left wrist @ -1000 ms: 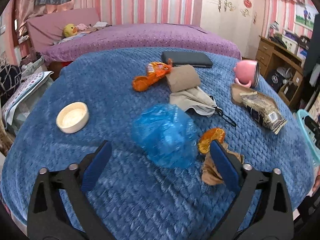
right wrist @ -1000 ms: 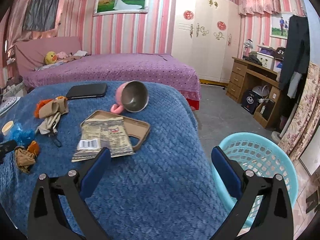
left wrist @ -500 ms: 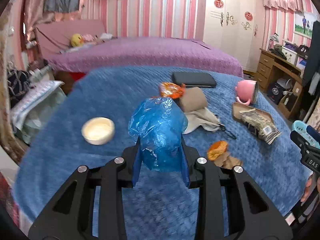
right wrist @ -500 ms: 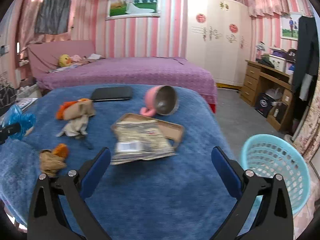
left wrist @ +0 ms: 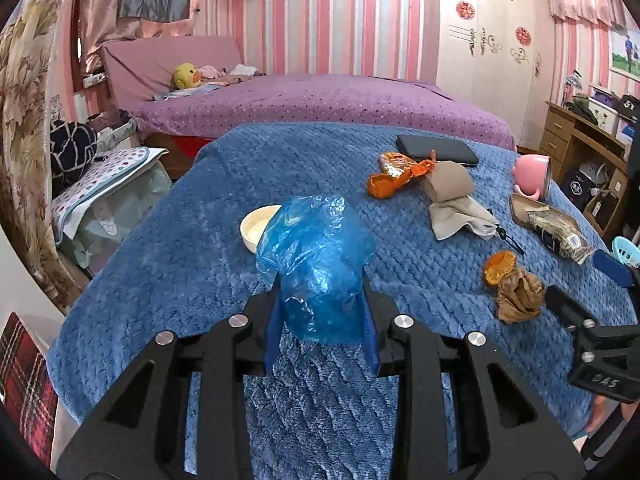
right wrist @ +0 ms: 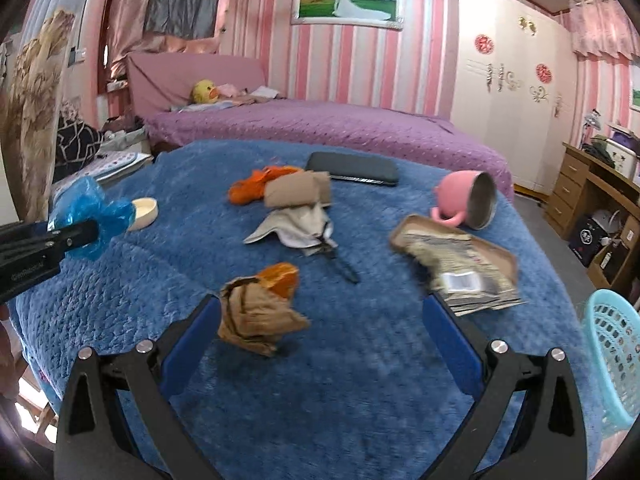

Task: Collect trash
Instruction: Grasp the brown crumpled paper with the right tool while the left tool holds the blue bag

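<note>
Both wrist views look down across one blue blanket [left wrist: 180,264].

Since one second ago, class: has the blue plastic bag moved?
Yes. The blue plastic bag has left the blue blanket and risen, now clamped in the left gripper, overlapping the cream bowl.

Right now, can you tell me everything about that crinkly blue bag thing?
The blue plastic bag is thin, see-through and shiny, scrunched into a wrinkly lump. The left gripper is shut on its lower part, a blue pad pressing each side, so it stands upright, lifted above the blue blanket. Its puffy top hides part of the small cream bowl behind it. In the right wrist view it bulges out past the gripper, near that bowl. Nothing else touches it.
</note>
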A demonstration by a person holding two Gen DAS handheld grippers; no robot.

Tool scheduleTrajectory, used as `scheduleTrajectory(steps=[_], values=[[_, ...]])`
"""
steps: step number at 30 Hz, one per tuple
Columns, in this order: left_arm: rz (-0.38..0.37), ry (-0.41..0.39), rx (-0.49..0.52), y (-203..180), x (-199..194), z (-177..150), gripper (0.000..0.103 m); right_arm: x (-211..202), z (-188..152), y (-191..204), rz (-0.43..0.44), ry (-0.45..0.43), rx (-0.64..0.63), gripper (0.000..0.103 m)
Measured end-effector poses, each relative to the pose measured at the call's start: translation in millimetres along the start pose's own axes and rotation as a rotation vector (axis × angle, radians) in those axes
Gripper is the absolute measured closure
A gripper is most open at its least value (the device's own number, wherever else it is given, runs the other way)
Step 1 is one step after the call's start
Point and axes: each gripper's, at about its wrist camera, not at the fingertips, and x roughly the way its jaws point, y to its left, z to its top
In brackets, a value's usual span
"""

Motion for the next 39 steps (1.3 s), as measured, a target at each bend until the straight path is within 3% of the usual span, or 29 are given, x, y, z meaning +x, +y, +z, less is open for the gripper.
scheduleTrajectory(steps=[5,7,9,12,17,21,39], values=[[0.000,-0.007,0.018,-3,1,-1,0.072,16,0,10,0.037,0.034,-0.009,0.006],[0.001,-0.004,0.015,-2,2,-1,0.072,22,-1,15,0.057,0.047,-0.030,0.017],[-0.002,-0.006,0.012,-2,1,-1,0.072,29,-2,19,0.094,0.072,-0.055,0.039],[-0.009,-0.019,0.002,-4,-2,0,0.072,33,-4,21,0.150,0.087,-0.074,0.051],[-0.011,-0.036,-0.012,-9,-5,3,0.072,14,1,11,0.153,0.020,-0.100,0.052],[-0.021,-0.047,-0.022,-18,-7,5,0.072,0,5,-20,0.113,-0.018,-0.058,0.052],[-0.084,-0.072,0.060,-100,-3,12,0.072,-15,6,-137,-0.079,-0.038,0.041,0.052]])
